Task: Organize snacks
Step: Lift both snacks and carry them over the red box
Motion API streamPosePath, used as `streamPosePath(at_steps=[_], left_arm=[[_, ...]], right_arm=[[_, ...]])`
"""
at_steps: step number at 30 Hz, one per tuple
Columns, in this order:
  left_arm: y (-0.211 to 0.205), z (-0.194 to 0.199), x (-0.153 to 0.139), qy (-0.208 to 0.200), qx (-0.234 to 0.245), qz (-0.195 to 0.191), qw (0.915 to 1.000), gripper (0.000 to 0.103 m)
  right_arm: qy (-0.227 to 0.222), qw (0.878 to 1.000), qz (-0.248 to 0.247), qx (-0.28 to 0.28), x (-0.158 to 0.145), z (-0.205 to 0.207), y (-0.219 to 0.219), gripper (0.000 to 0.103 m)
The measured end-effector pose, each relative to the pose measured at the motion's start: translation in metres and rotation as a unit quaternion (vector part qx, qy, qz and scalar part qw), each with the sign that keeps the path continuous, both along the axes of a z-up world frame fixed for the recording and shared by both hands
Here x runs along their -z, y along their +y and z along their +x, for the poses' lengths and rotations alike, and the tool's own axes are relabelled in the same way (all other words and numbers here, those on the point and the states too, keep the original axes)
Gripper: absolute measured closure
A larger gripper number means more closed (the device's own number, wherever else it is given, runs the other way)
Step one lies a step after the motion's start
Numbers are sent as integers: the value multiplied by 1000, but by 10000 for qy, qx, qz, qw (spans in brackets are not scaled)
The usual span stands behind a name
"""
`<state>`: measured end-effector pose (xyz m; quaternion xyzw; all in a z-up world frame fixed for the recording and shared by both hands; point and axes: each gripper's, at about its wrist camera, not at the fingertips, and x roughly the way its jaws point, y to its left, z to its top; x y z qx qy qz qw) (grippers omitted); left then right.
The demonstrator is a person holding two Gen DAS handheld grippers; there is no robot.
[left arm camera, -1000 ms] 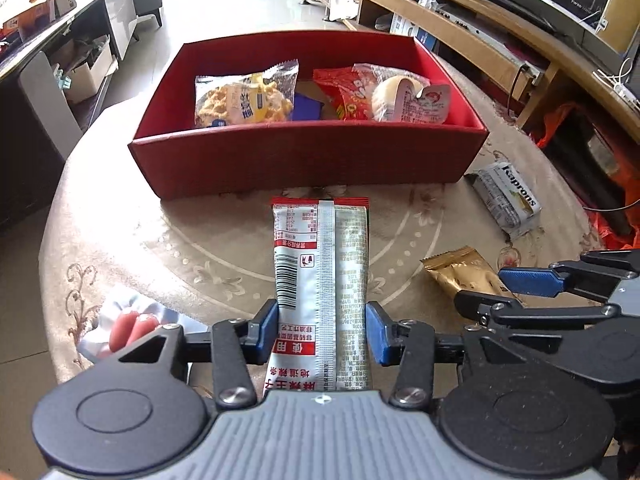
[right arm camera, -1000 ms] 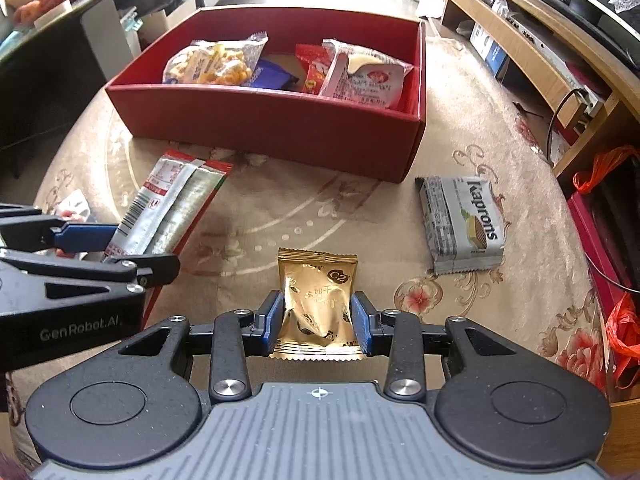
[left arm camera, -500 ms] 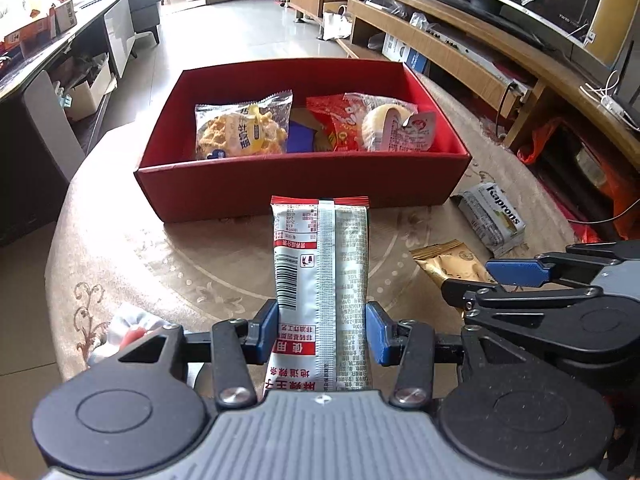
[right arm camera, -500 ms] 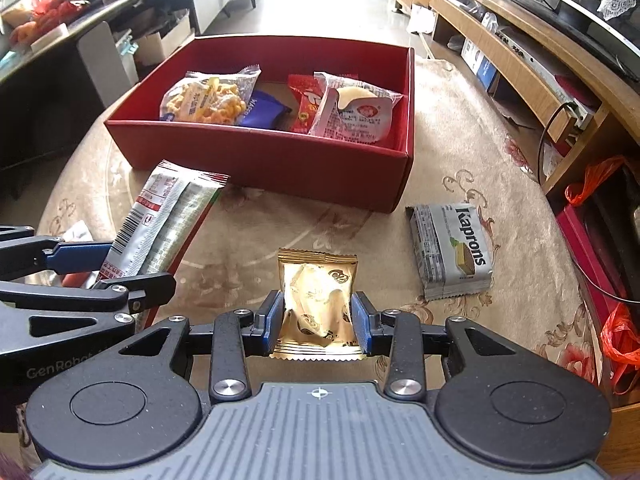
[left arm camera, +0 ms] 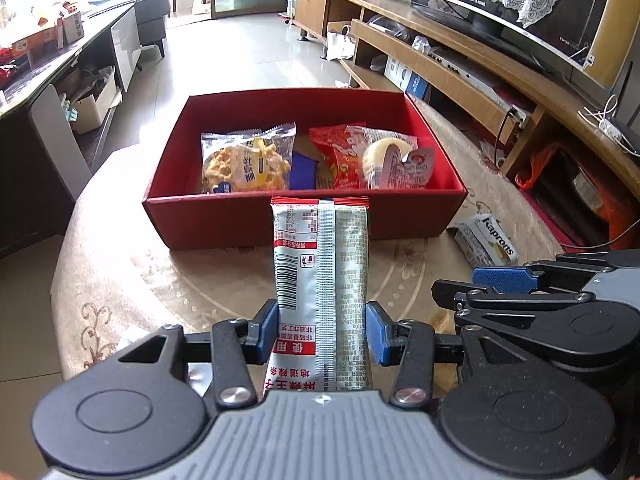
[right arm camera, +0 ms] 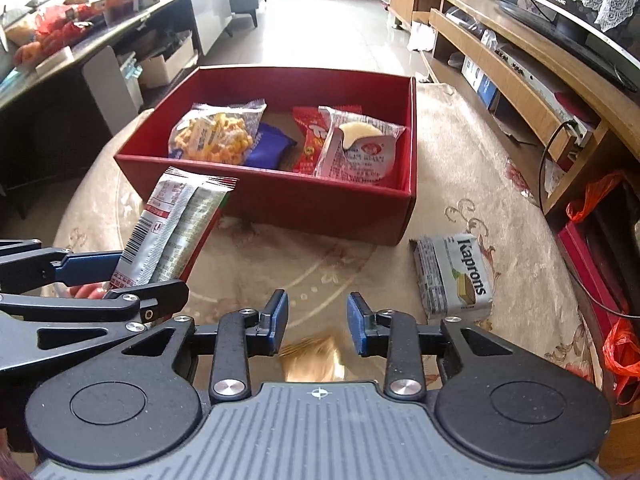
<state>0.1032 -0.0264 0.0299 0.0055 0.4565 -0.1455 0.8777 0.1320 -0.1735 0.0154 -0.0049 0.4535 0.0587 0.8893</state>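
My left gripper [left arm camera: 322, 332] is shut on a long silver snack packet [left arm camera: 320, 280] with red ends, held above the table in front of the red box [left arm camera: 256, 220]. That packet also shows in the right wrist view [right arm camera: 172, 232]. The box [right arm camera: 328, 208] holds several snacks. My right gripper [right arm camera: 318, 322] has its jaws apart with nothing between them. A blurred gold packet [right arm camera: 314, 362] lies below and behind its fingertips. A grey Kaprons wafer pack [right arm camera: 456, 276] lies on the table right of the box.
The round table has a beige patterned cloth [right arm camera: 460, 168]. A wooden TV cabinet [left arm camera: 480, 68] runs along the right. A dark counter with clutter [right arm camera: 80, 20] is at the left. A red bag [right arm camera: 624, 344] sits by the table's right edge.
Both grippers have risen. The right gripper held the gold packet before; now the packet is out of its jaws and blurred below them. The left gripper still holds the silver packet.
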Motion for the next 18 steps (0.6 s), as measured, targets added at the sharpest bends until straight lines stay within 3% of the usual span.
streamPosePath(at_steps=[5, 7, 9, 10, 14, 18], left_arm=[[1, 4, 6, 111, -20, 52, 9999, 61], [3, 4, 9, 166, -30, 70, 9998, 61], [5, 4, 11, 198, -47, 65, 9998, 61], [6, 4, 11, 209, -43, 49, 9998, 61], [8, 4, 12, 226, -19, 44, 9997, 61], [9, 6, 16, 323, -1, 30, 9995, 61]], right_arm=[[178, 9998, -10, -25, 6, 4, -2, 62], [303, 9992, -240, -51, 14, 2, -3, 56], [594, 9970, -442, -225, 27, 4, -3, 33], [705, 9958, -508, -293, 32, 5, -2, 31], [959, 9903, -587, -815, 47, 1, 10, 32], [1087, 9861, -790, -975, 59, -2, 15, 34]])
